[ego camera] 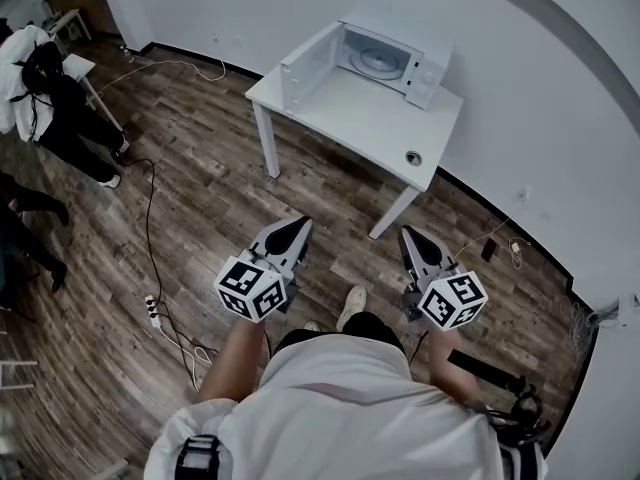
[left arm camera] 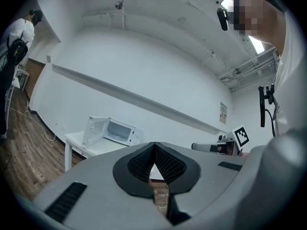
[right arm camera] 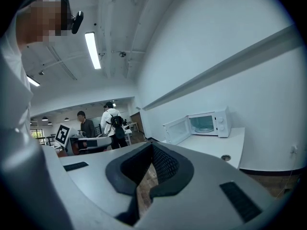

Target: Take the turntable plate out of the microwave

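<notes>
The microwave (ego camera: 388, 58) is sitting at the back of a white table (ego camera: 350, 118), up against the wall. Its door (ego camera: 303, 68) is hanging wide open, out to the left in the head view. The turntable plate (ego camera: 380, 62) is lying flat inside the microwave (it is round and pale, and it is resting on the bottom of the oven). Nothing is touching it.

The person is standing on the wooden floor (ego camera: 200, 158), well apart from the table, and is holding one tool in each hand. The left gripper (ego camera: 297, 225) is pointing toward the table. Its jaws are pressing together at the tips, and they are not gripping anything. The right gripper (ego camera: 409, 236) is pointing the same way. Its jaws are clenched too, and nothing is sitting in them. Both tools are hanging in the air over the floor, side by side, with a gap between them.

A small round thing (ego camera: 413, 157) is sitting near the front corner of the table, and I cannot tell what it is. The tip of a shoe (ego camera: 351, 303) is poking out between the two grippers. A thin cable (ego camera: 150, 228) is running over the floor to a power strip (ego camera: 152, 311) on the left. Other people (ego camera: 40, 88) are standing far off on the left.
</notes>
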Motion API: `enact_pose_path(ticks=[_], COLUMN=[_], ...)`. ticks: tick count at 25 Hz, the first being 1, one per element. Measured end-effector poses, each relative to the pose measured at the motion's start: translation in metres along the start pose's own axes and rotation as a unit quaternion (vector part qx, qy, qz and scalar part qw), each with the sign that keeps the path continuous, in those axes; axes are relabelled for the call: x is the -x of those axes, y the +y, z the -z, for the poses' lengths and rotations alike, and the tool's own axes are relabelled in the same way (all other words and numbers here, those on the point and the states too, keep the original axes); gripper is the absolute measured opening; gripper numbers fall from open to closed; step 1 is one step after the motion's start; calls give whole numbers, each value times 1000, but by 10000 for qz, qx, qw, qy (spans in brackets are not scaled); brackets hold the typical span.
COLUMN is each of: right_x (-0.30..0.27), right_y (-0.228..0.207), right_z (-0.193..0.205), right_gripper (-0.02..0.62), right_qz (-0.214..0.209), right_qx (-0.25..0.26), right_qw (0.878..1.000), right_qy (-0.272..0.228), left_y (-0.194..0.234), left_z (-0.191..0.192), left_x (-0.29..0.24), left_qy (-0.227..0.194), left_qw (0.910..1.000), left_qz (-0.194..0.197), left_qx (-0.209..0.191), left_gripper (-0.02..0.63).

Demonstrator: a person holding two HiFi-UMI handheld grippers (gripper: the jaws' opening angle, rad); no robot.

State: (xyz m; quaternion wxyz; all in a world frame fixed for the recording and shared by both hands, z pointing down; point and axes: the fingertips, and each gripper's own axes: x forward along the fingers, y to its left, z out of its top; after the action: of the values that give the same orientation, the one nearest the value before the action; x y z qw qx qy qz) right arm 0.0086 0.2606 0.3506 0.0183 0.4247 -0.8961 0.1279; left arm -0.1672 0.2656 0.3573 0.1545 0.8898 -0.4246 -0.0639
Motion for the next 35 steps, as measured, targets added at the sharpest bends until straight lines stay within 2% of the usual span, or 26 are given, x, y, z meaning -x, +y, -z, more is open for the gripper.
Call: enact_pose_path(ticks=[3,8,14,22,30,35], right_x=[-18,-76,-122,-194,-272,-309], right_y=[9,-43,-82,-162,-275,-319], right_z=[-9,2,-15,-38,-74,-82], right_gripper=[5,5,5,5,5,5], right_qz=[-110,-307,-409,-583,-715,-789], right_qx=[23,-72,-125,-188,-270,-446], right_qw=[9999,9995,9991,9981,9970,9958], right_qy=[30,-3,-16,75,94,107], left_y=[10,52,83,127,178,199], left_z=[-12,2,-15,-27,-50,-56], left_x=[4,-52,-100,-195,-315,-369], left_qy=[-21,68,79,150,83,197], left_qw=[10000,9998,9996,9993,9983,9978], left_qz=[-40,-193,-238,-322,-572,-616], left_qx=[4,-77,-136,-124,-101,-121], left_gripper=[9,9,9,9,9,9])
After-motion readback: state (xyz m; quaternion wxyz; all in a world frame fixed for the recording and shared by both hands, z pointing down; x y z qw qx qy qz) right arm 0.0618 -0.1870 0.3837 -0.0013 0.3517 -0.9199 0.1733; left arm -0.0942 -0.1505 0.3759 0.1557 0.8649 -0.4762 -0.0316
